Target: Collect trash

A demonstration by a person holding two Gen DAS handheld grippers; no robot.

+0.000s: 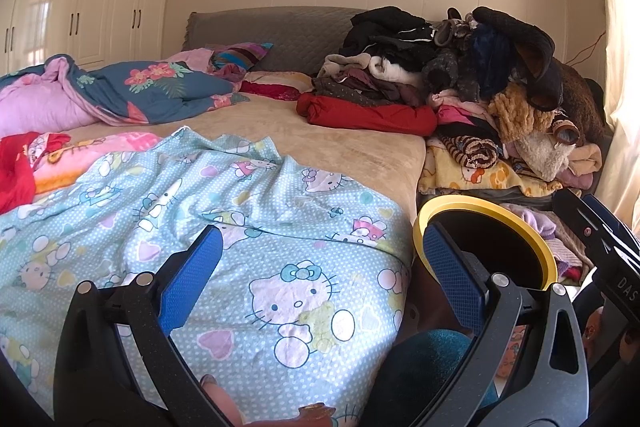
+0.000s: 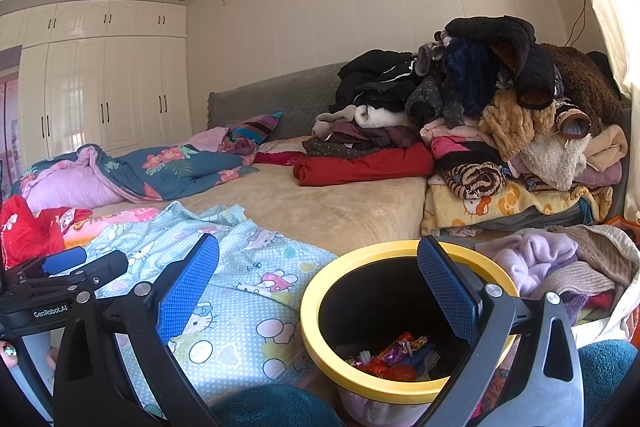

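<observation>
The left gripper (image 1: 320,275) hangs spread and empty over the Hello Kitty sheet (image 1: 248,227); no litter shows between its fingers. To its right, the right gripper (image 2: 318,279), also spread, holds nothing above the yellow-rimmed bin (image 2: 320,327), wrappers (image 2: 394,355) inside. Best scan the bed before reaching.

Left gripper (image 1: 322,269): black, finely speckled plastic arms with triangular cut-outs, each carrying a flat blue pad (image 1: 192,277) of cross-hatched texture. Round silver screw heads sit at the arm joints. Right gripper (image 2: 318,273): identical build, black arms, blue textured pads (image 2: 444,287), silver screws. In the right wrist view, the left unit's black body at near left bears white lettering "GenRobot.AI" and a blue part on top. Teal fuzzy fabric (image 2: 276,409), seemingly clothing, appears along the near edge.
</observation>
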